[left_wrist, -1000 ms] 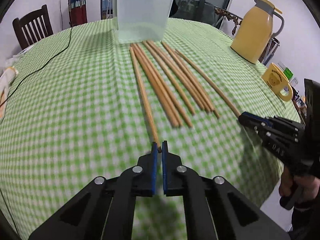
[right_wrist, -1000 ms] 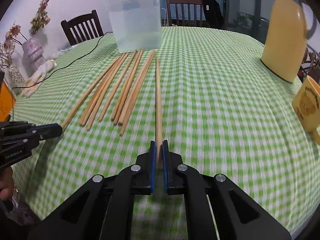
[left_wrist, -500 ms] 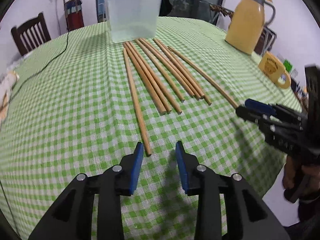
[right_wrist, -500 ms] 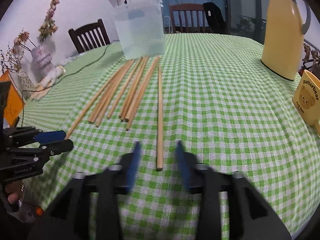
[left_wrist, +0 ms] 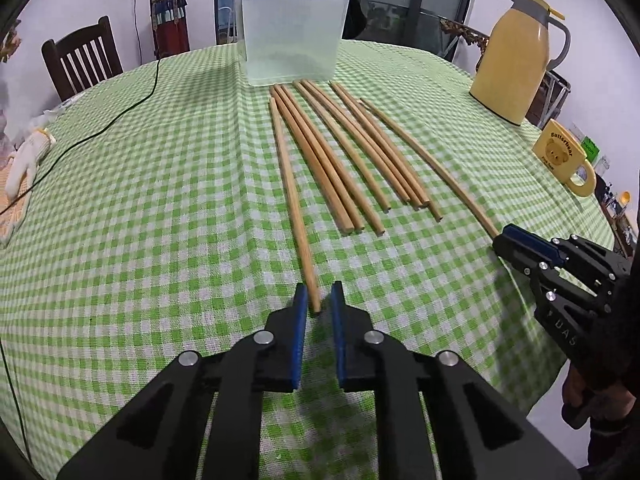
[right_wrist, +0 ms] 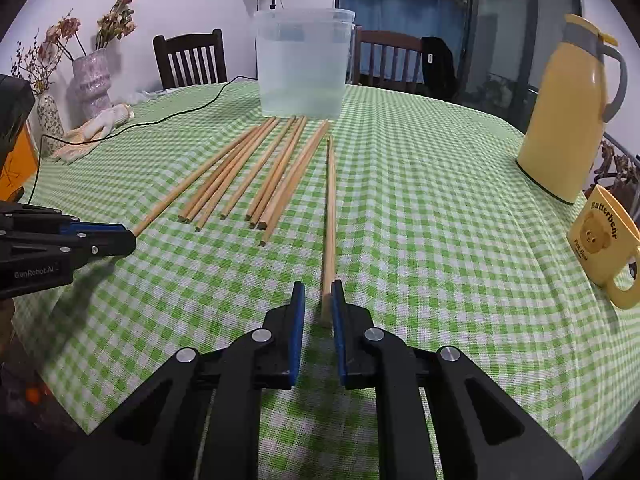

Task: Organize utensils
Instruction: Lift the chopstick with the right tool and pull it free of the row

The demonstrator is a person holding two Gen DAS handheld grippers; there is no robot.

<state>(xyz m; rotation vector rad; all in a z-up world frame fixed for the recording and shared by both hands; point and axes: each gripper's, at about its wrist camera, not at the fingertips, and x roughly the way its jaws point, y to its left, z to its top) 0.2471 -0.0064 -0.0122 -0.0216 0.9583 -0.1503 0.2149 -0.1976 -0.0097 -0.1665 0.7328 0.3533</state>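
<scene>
Worktop (right_wrist: 440,208) under a green-and-white checked cloth. Yellow thermos jug (right_wrist: 568,120) upright at my far right; yellow bear mug (right_wrist: 604,240) just beside it, nearer me. Black cable (left_wrist: 120,120) trails across the cloth at left, past a pale glove (right_wrist: 96,128). Two vases of dried flowers (right_wrist: 90,84) beyond the edge. Dark wooden chairs (right_wrist: 190,58) behind.

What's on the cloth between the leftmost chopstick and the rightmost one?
The other chopsticks, side by side, lie between the leftmost chopstick and the rightmost chopstick; otherwise only bare checked cloth. Both wrist views show it.
</scene>
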